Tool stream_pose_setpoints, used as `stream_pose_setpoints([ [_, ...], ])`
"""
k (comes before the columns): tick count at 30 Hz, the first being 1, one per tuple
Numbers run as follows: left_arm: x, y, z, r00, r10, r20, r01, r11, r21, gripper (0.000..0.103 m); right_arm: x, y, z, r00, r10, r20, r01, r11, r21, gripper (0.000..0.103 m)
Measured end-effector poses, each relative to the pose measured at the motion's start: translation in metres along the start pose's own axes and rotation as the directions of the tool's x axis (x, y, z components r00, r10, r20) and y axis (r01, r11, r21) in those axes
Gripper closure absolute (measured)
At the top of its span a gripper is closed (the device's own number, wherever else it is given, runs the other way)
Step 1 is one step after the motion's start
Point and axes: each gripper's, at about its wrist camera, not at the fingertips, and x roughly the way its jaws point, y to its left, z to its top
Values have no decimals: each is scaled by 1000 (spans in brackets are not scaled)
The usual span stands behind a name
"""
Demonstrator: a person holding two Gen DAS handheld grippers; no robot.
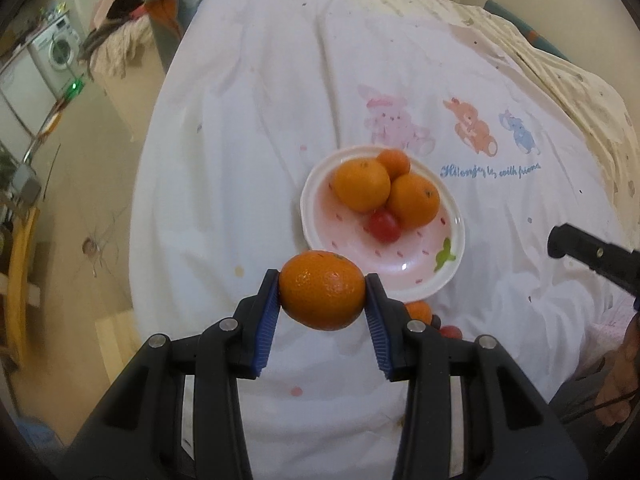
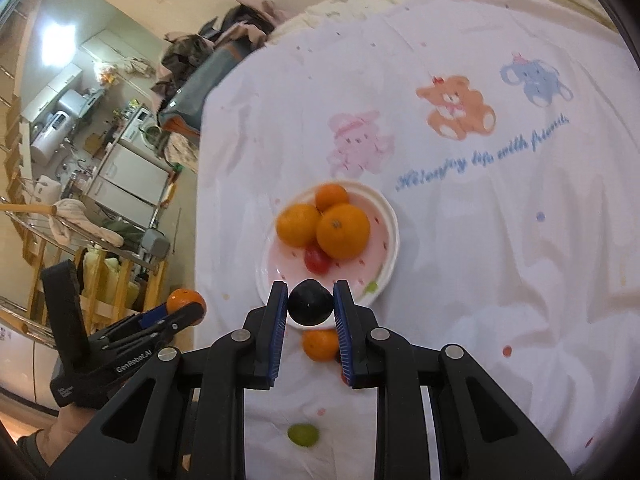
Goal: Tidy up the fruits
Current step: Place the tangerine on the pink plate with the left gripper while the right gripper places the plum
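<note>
My left gripper [image 1: 322, 294] is shut on an orange mandarin [image 1: 322, 296], held above the white sheet just before the pink plate [image 1: 424, 276]. The plate holds three mandarins [image 1: 362, 186] and a red cherry tomato [image 1: 384, 226]. My right gripper [image 2: 311, 306] is shut on a dark plum [image 2: 311, 307] at the plate's near rim [image 2: 382, 280]. A loose mandarin [image 2: 320, 344] lies on the sheet under the right gripper, and a green grape [image 2: 303, 435] lies nearer. In the left wrist view a small mandarin [image 1: 419, 311] and a red fruit [image 1: 451, 332] lie behind the right finger.
The sheet [image 1: 260, 120] with cartoon animals covers a bed. Its left edge drops to the floor [image 1: 92, 184]. A clothes pile [image 2: 224, 44] sits at the far left corner. The left gripper [image 2: 184, 310] shows with its mandarin in the right wrist view. Kitchen shelves [image 2: 100, 160] stand beyond.
</note>
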Motion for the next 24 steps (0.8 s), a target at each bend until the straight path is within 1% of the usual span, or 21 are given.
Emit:
stream_pose_setpoints([
  [4,5,2,14,1000,-4,-1,4,1000,12,66,2,1,17,1000,18,14,-18,1000,1,78],
  [9,23,1,29,1000,-2,-17,2,1000,3,66,18,-2,39,1000,-3,8,3,1000,-19,78],
  [17,67,-9,46,997,-10,-79,11,1000,12,66,58,-18,64,998,-46,-46,45,999,-28,78],
  [24,102,-9,44,989,-15,-144,17,1000,14,66,99,-35,75,991,-89,-101,86,996,-30,78],
])
